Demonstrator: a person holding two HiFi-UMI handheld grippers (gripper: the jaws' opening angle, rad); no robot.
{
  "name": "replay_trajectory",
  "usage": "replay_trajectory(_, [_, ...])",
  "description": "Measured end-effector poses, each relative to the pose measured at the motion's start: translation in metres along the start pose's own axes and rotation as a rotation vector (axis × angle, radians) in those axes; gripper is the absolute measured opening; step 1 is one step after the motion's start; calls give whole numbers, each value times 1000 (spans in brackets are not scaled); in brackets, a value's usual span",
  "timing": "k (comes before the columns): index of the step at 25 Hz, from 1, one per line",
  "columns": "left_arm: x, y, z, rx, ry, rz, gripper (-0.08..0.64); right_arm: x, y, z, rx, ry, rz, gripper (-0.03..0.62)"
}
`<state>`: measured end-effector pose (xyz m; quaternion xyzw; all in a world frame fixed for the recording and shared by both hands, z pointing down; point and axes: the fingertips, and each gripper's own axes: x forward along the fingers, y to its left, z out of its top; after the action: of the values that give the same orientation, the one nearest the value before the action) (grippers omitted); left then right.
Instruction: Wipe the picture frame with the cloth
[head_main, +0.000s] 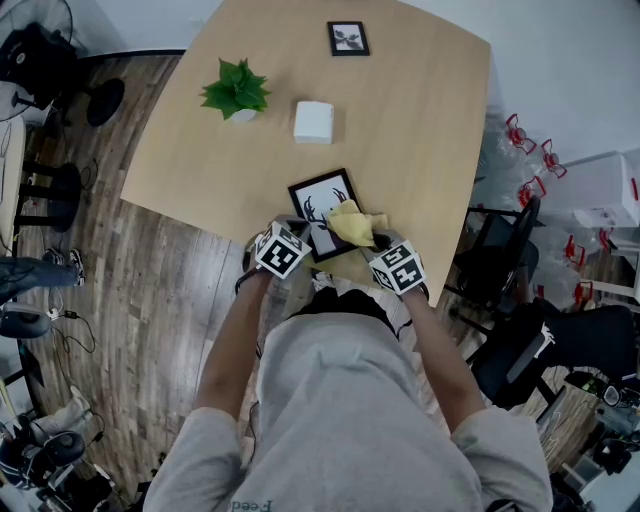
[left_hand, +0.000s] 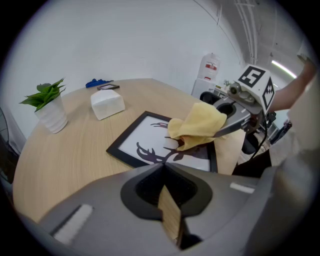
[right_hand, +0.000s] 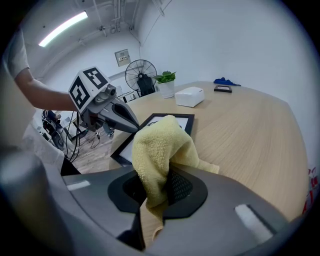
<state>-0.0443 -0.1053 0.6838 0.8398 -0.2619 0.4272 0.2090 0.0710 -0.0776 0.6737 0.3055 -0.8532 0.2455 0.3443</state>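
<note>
Office-like workroom: office chairs (head_main: 525, 350), standing fan (right_hand: 140, 71), floor cables (head_main: 75, 315), ceiling strip light (right_hand: 62, 27).

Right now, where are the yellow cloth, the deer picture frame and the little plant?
yellow cloth (right_hand: 156, 149), right gripper view, on its bunched middle fold.
picture frame (left_hand: 149, 138), left gripper view, on the white print inside the black border.
plant (head_main: 236, 88), head view, on its green leaves.

No legible text or labels

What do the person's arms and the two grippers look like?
The left gripper and right gripper are grey with dark tapering jaws; each carries a white cube with black square markers. The person wears a grey short-sleeved shirt.
</note>
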Motion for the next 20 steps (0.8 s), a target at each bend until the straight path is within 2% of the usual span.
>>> replay_trajectory(11, [0,0,1,-10,-3,-5,52,-1,6,-3,28,-4,-14,49])
replay_trajectory(20, [0,1,1,-22,-12,-8,52,6,26,-2,13,3,15,49])
